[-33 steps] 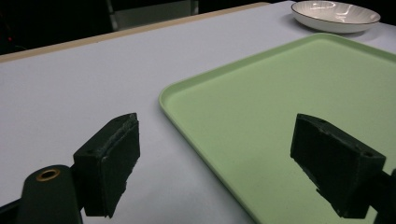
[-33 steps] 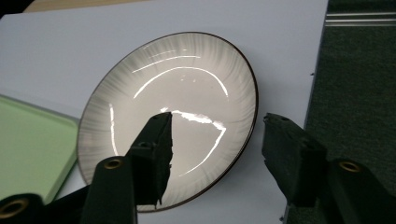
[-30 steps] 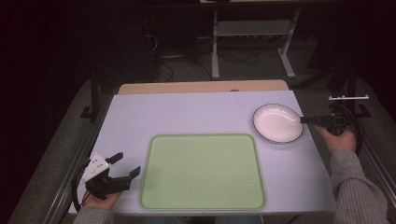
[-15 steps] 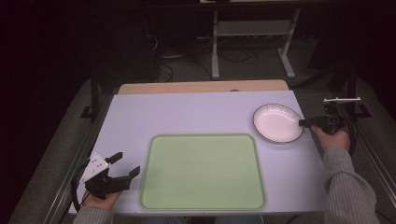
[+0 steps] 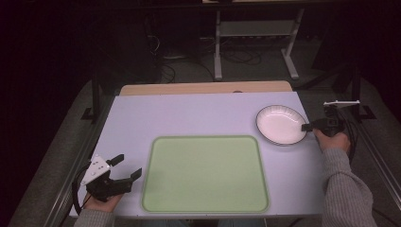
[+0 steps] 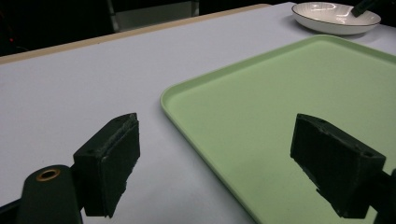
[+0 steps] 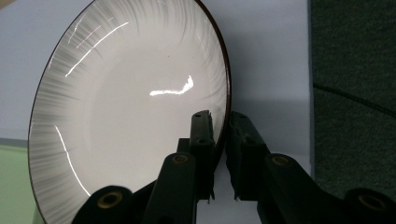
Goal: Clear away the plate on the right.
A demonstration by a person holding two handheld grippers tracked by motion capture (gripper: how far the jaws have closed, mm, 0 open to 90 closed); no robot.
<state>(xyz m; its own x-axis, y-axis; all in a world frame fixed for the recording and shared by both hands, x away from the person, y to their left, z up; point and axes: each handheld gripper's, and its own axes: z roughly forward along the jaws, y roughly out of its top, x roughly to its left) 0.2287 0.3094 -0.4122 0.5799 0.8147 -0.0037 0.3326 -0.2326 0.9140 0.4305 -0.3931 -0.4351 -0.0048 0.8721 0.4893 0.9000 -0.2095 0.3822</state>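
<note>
Green tray (image 5: 205, 173) front-centre on white table (image 5: 189, 118).

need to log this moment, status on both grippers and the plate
Right gripper jaws have just been closing, now pinched on the plate rim. Left gripper open, idle beside the green tray. Plate on the table, apart from the tray. Nothing in the way.

The room lies dim and near black beyond the lit counter (image 5: 198, 118). Overhead light leaves bright streaks of glare on the plate (image 7: 140, 93) just ahead of the right tongs (image 7: 219, 140), whose near parts look soft
</note>
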